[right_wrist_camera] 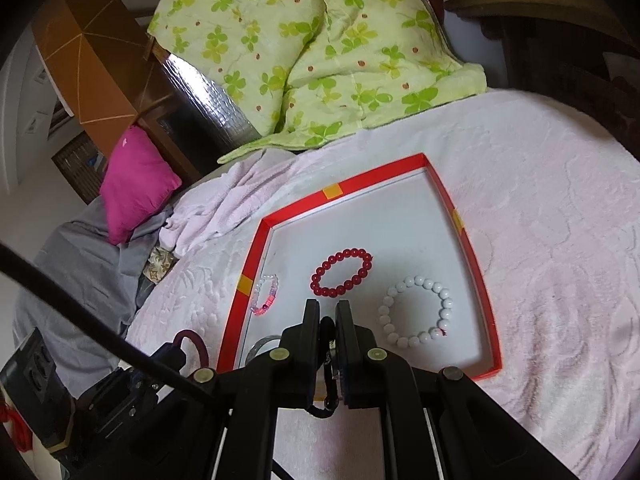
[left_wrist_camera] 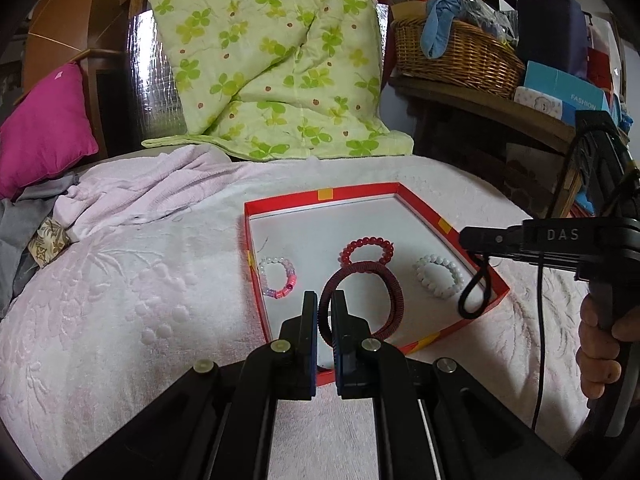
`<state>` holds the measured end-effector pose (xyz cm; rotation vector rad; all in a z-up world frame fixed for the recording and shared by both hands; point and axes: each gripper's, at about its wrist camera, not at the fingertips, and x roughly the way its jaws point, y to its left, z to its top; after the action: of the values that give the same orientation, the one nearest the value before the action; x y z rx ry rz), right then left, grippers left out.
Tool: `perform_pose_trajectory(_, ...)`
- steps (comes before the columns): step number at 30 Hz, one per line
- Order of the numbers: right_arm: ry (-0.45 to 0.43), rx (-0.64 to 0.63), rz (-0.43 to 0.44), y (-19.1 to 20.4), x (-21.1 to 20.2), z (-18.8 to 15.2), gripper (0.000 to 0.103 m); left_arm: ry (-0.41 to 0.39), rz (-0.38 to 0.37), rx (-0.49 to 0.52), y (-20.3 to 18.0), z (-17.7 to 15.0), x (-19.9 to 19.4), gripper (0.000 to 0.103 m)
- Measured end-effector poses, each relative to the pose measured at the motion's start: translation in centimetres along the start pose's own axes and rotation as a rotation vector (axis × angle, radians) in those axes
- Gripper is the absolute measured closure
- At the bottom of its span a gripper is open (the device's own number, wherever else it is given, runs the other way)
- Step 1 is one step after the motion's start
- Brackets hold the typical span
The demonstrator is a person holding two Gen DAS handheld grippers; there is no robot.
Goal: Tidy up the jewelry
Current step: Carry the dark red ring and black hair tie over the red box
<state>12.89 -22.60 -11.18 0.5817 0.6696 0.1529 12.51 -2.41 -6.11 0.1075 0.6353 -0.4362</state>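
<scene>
A dark red corded bangle is pinched by the left gripper above the red tray (white-lined); a black cord loop is clamped by the right gripper.

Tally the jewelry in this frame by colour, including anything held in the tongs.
Red bead bracelet: 1, in the red tray
White bead bracelet: 1, in the tray
Clear-and-pink bead bracelet: 1, in the tray
Dark red cord bangle: 1, in the left tongs
Black cord loop: 1, in the right tongs
Total: 5
</scene>
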Motion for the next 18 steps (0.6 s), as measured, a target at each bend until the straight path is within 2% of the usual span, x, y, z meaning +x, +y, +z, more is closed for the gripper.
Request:
perform_pose_trajectory(15, 0.049, 0.007, 0.011, 0.3, 2.3, -0.1, 0.094, 0.019, 0.025, 0.024, -0.1, 0.5, 2.8, 0.096)
perform_pose_trajectory(18, 0.057, 0.019, 0.010, -0.1, 2.7, 0.0, 0.094, 0.029, 0.010, -0.004, 0.3, 0.9, 3.9, 0.096)
